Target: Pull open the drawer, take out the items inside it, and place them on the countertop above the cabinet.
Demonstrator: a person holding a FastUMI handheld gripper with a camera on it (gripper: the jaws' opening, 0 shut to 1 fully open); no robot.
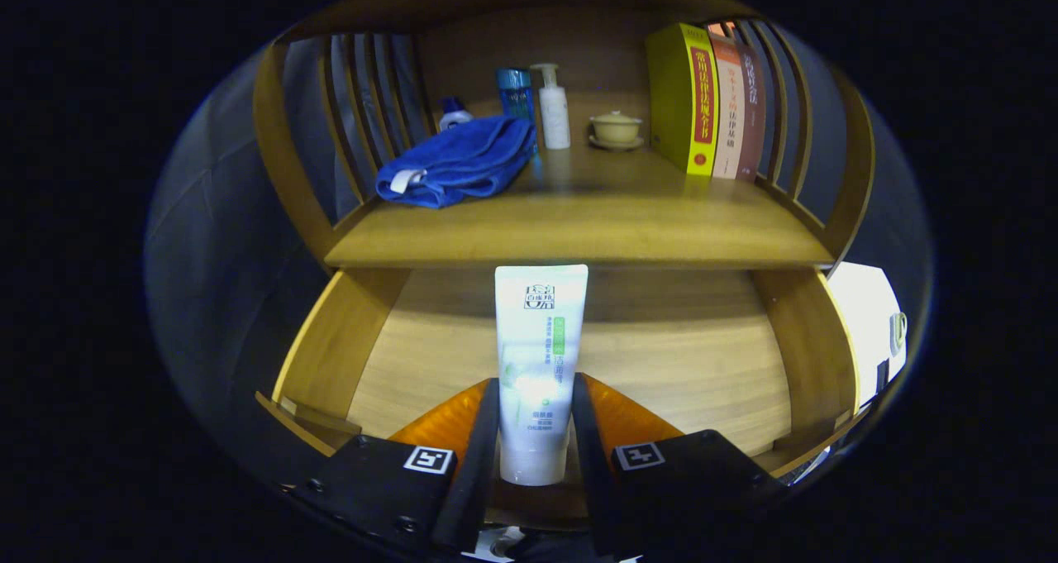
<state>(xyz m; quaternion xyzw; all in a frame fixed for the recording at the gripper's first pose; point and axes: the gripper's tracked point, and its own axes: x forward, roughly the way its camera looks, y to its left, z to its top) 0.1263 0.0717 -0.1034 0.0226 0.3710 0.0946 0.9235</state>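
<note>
1. White squeeze tube (539, 356), facial-cleanser type, sits between my fingers; its lower part is clamped, the crimped flat end points up and away from me, cap end nearest the gripper body.
2. Gripper (536, 431): fingers narrow, both pressing on the tube's sides. I read that as a firm hold, tube not touching the wood.
3. Key relation: the tube's long axis runs straight ahead along the fingers, upright in my view. Its top edge lines up just under the front lip of the tabletop (579, 245), so from here the drop spot is up and forward, not sideways.
4. Under the tube is the open drawer (702, 356); its bare wooden floor shows either side of the tube, side walls left and right. I see no other item on the visible floor; the part behind my fingers is hidden.
5. On the tabletop: folded blue towel (459, 162) at left, a blue-capped container (454, 115) poking out behind it, blue bottle (516, 92) and white pump bottle (553, 108) near the back, small lidded cup on a saucer (616, 128), three upright books (711, 100) at right.
6. Free patch is the front-middle strip between towel and books; my guess is that's the safest landing, laying the tube down rather than standing it.
7. Risk: clipping the tabletop lip with the tube's top on the lift.
</note>
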